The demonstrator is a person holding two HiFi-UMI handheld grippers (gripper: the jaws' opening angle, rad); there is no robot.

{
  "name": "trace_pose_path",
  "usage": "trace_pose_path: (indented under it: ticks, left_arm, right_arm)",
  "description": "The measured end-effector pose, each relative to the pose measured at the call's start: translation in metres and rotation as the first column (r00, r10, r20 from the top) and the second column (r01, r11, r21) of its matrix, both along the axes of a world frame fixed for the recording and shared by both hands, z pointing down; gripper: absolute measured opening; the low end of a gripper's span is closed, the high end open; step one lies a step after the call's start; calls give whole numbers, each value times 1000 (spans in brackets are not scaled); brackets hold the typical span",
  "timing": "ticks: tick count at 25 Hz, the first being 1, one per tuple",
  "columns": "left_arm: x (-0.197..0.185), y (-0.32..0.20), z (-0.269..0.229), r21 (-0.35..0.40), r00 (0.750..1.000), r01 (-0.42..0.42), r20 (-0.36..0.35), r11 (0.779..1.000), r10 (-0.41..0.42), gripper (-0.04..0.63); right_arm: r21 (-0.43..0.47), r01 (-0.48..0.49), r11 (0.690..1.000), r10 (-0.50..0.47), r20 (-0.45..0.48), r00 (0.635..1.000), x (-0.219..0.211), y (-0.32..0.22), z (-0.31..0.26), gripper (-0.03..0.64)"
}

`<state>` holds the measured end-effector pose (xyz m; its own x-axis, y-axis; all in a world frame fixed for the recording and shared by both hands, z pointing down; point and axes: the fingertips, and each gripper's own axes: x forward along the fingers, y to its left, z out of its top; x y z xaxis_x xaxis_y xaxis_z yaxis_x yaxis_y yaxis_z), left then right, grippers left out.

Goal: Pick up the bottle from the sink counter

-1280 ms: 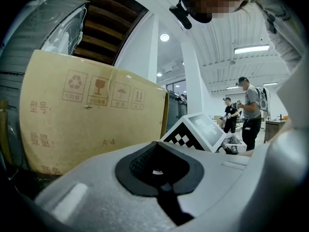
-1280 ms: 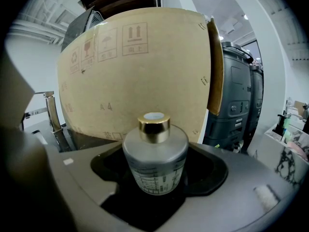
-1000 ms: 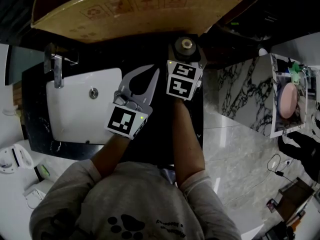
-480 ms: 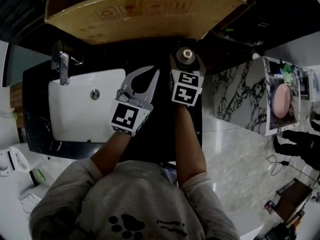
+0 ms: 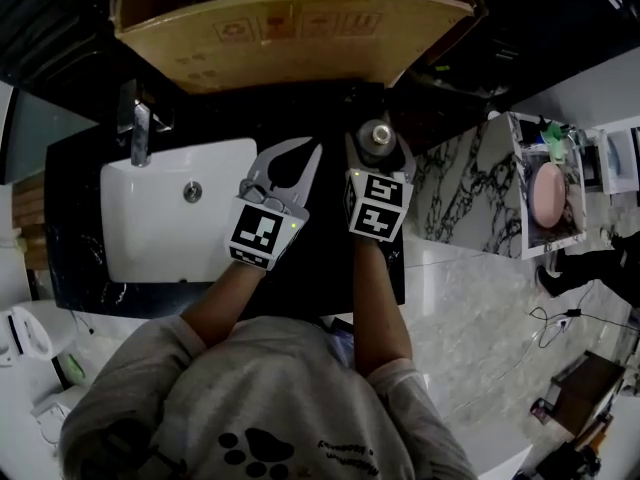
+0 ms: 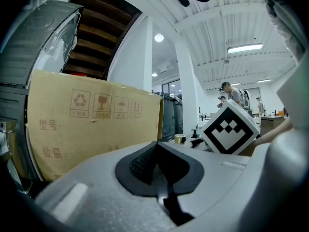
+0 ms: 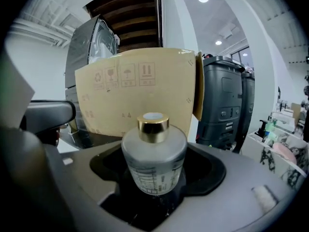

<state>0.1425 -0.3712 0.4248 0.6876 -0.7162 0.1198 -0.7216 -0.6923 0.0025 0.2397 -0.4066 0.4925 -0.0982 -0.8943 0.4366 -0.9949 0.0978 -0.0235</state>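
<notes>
Right hand-held gripper is on the bottle now, jaws clamped either side of the frosted body, gold cap poking up between them. So the grasp looks made, and that's the big part of this job done. In the head view the bottle sits at 12 o'clock of the gripper's marker cube, over the dark desk, with the sink off at 9 o'clock and a cardboard box beyond at 12. Is the bottle clear of the desk? Can't tell: its base is lost in shadow between the jaws. What's left, by my reading, is a clean lift away. Left hand-held gripper hangs alongside at 9 o'clock of the right one, jaws together, nothing in them.
</notes>
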Motion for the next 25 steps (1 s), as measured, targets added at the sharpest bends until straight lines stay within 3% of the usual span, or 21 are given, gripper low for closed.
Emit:
trace_pose_path:
  ticks: [8,18,25]
  left_arm:
    - [-13,18,-14,24,999,-32,-1,999,32,-2]
    - [-31,45,-47,34,994,-82,-69,996,85,-2]
    - [-50,65,-63,66,992,-100,-76,993,105,-2]
  right_arm:
    - [86,-46,995,49,-31,998,-5,41,-42,328]
    - [200,-102,974,108,-19,994,-34,94,-100,328]
    - [247,-129,960,141,-31,989,-54,131,-127,328]
